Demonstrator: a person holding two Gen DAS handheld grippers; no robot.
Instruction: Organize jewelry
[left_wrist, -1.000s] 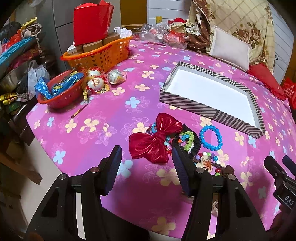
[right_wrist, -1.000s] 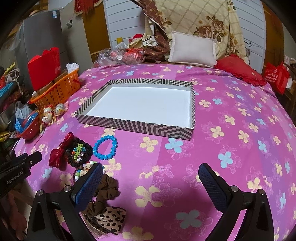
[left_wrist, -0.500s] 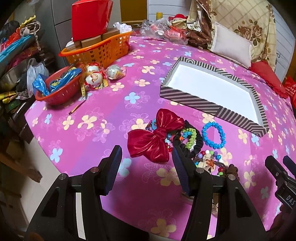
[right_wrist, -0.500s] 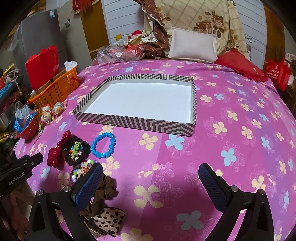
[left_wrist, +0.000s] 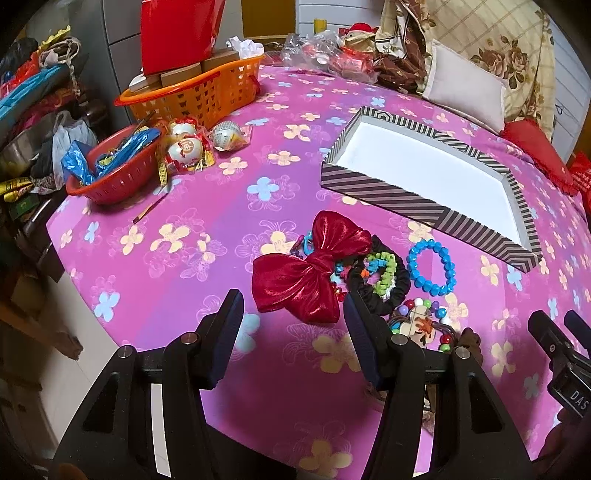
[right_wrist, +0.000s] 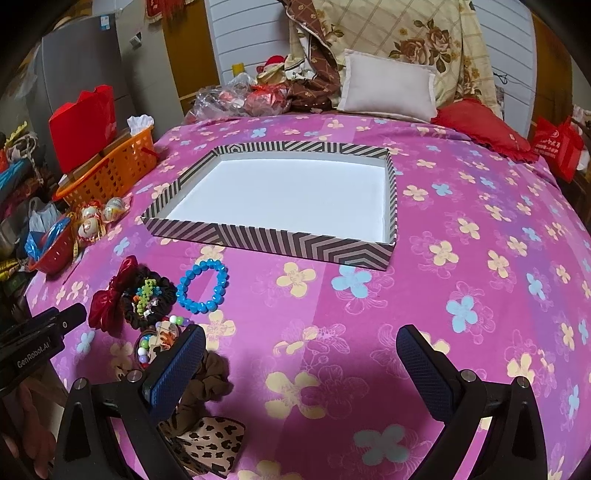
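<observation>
Jewelry pile sits on the near left part of the bed (right_wrist: 480, 229), on the pink flowered cover, well short of the striped tray (right_wrist: 266, 242).

Left tongs (left_wrist: 293, 314): fingers spread wide, holding nothing, low over the near edge of the bed, pointing forward at the pile. Red bow (left_wrist: 306, 269) lies just ahead, in line with the gap between the fingers, not touching them that I can see. Right finger overlaps the black scrunchie (left_wrist: 397, 288) in view; contact unclear.

Right tongs (right_wrist: 301, 347): also wide apart and empty, hovering over bare cover to the right of the pile, aimed toward the tray. Its left finger sits above the brown scrunchie (right_wrist: 210, 380) and leopard-print bow (right_wrist: 214, 443); cannot tell if it touches.

Pile layout: red bow leftmost, black scrunchie touching it with a green beaded piece (left_wrist: 386, 271) on top, blue bead bracelet (right_wrist: 202, 291) just beside to the right, multicoloured bead bracelet (left_wrist: 424, 321) nearer the tongs.

Tray interior is white.

Further out on the left edge: orange basket (left_wrist: 207, 92), red bowl (left_wrist: 118, 177).
</observation>
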